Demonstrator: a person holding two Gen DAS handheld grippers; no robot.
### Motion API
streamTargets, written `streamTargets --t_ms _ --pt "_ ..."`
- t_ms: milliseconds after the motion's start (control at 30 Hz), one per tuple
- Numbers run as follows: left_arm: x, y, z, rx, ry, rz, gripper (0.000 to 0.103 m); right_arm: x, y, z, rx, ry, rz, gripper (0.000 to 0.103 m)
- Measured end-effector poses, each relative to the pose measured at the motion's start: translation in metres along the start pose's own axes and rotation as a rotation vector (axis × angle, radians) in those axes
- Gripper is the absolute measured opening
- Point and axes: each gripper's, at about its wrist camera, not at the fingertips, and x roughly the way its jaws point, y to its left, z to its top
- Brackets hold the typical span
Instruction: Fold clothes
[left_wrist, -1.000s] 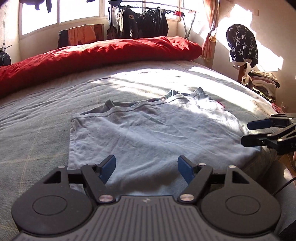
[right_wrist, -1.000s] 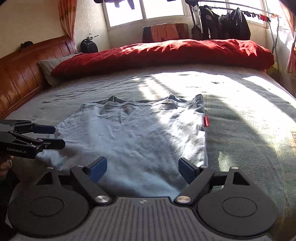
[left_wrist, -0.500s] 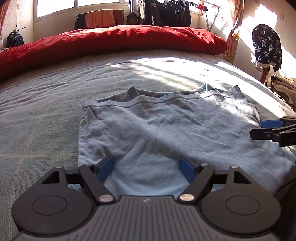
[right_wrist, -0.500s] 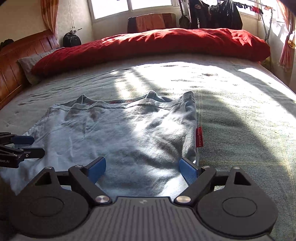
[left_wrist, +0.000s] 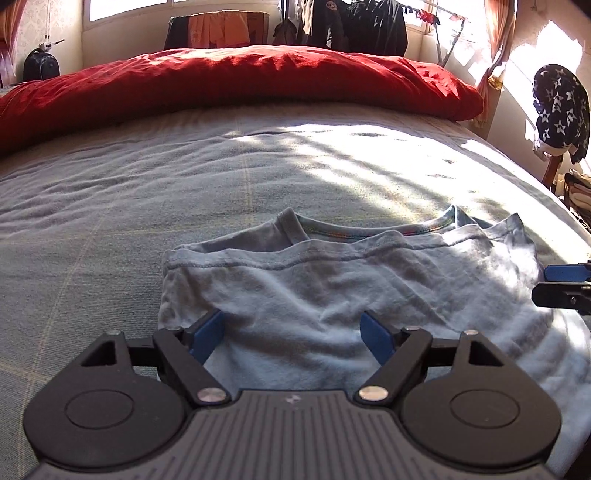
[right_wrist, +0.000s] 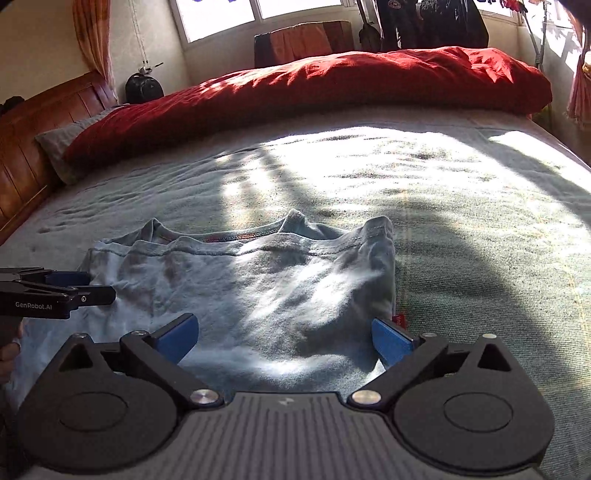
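**Risks at the near hem: both tongs wide, nothing gripped yet**

The T-shirt (left_wrist: 332, 288) lay on the bed (left_wrist: 110, 229), already folded once, w/ its hem brought up just short of the collar at the far side. It sat near the front edge of the bed, well clear of the red quilt (left_wrist: 236, 77) at the far end.

The left tongs (left_wrist: 291, 334) stood wide over the shirt's near left part, nothing between the pads. The right tongs (right_wrist: 286, 338) stood wider still, over the near right part, also empty. Both had just been opening, the right more so. The right pad of the right tongs was just beside the shirt's right edge and its red tag (right_wrist: 399, 320).

What could've gone wrong from there, as I judged it:

- Layers. Shirt was doubled, so a shallow pinch prob. would've caught the top layer only; lifting that would peel the fold open.
- Uneven grab. If one pair bit closer to its edge than the other, the next fold would've come out skewed.
- Sheet. Pads coming down too deep into soft bedding could've nipped the bed cover along w/ the shirt and dragged it.
- Right edge. The right tongs straddled the side edge, so closing there might've got only the edge, or missed cloth on one pad.
- Wrinkles. Cloth was rumpled across the middle; folding over that w/o smoothing would've locked the creases in.
- Glare and hard shadow across the shirt made the near edge hard to read; I couldn't tell exactly where it lay under either pair.
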Motion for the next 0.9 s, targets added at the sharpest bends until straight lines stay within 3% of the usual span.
streamTargets --t_ms 100,267,467,767,900 --pt "-0.013 -0.001 0.006 0.005 -0.015 -0.044 0.084 -0.006 0.008 0.009 -0.023 0.008 0.017 0.103" --pt "0.009 0.0 -0.003 -0.008 0.07 -0.008 0.085 0.022 0.017 0.001 -0.054 0.114 -0.038 0.103" --pt "0.019 0.002 -0.005 0.011 0.064 0.014 0.092 0.027 0.029 -0.012 -0.157 0.091 -0.094 0.103" --pt "0.036 0.016 0.016 -0.002 0.073 0.044 0.093 0.036 0.02 0.014 -0.127 0.147 -0.08 0.103" --pt "0.016 0.009 0.025 -0.014 0.042 0.016 0.091 0.016 0.021 0.016 -0.05 0.103 -0.057 0.103"
